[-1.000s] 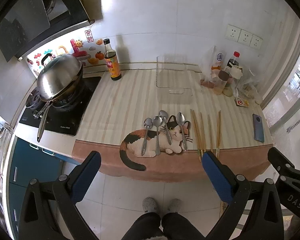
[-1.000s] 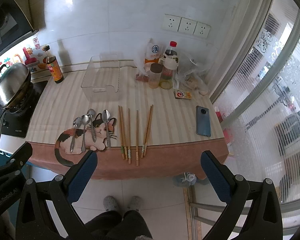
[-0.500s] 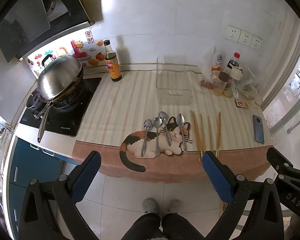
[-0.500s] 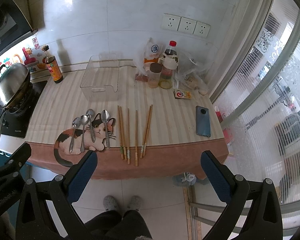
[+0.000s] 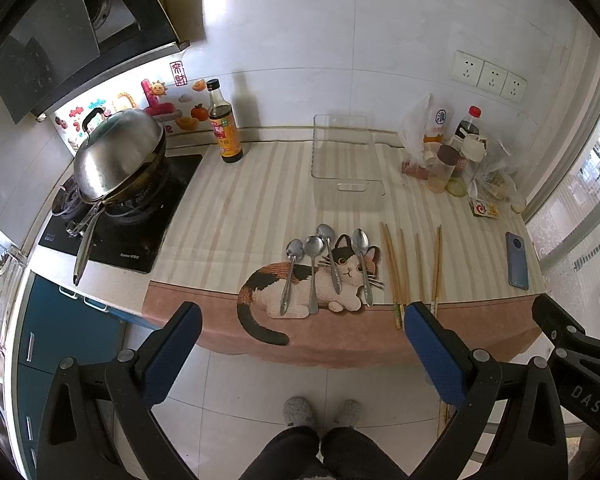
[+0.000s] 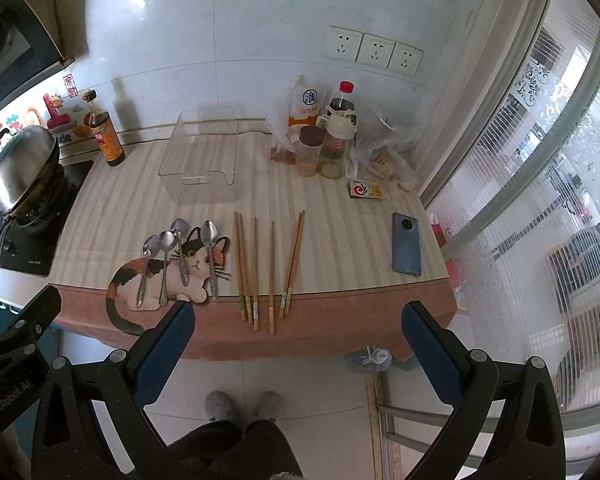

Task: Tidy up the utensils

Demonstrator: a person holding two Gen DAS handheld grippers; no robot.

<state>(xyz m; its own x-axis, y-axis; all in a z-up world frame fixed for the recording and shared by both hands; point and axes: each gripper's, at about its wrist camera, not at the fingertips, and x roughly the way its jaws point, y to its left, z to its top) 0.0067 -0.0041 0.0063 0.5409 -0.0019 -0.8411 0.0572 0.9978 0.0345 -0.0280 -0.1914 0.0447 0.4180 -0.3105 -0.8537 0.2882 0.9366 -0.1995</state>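
Note:
Several metal spoons [image 5: 312,264] [image 6: 180,252] lie side by side on the cat picture of the striped counter cloth. Several wooden chopsticks [image 5: 400,268] [image 6: 256,268] lie to their right, reaching the front edge. A clear plastic bin [image 5: 346,160] [image 6: 202,160] stands empty behind them near the wall. My left gripper [image 5: 300,344] is open and empty, held in front of the counter edge above the floor. My right gripper [image 6: 296,340] is open and empty too, just in front of the chopstick ends.
A wok [image 5: 116,156] sits on the stove at the left. A dark sauce bottle [image 5: 224,124] stands by the wall. Bottles, jars and bags [image 6: 324,144] crowd the back right. A blue phone [image 6: 407,244] lies at the right edge. The person's feet [image 5: 320,414] are below.
Both grippers have edged slightly nearer the counter; the view has barely shifted. Nothing on the counter has moved.

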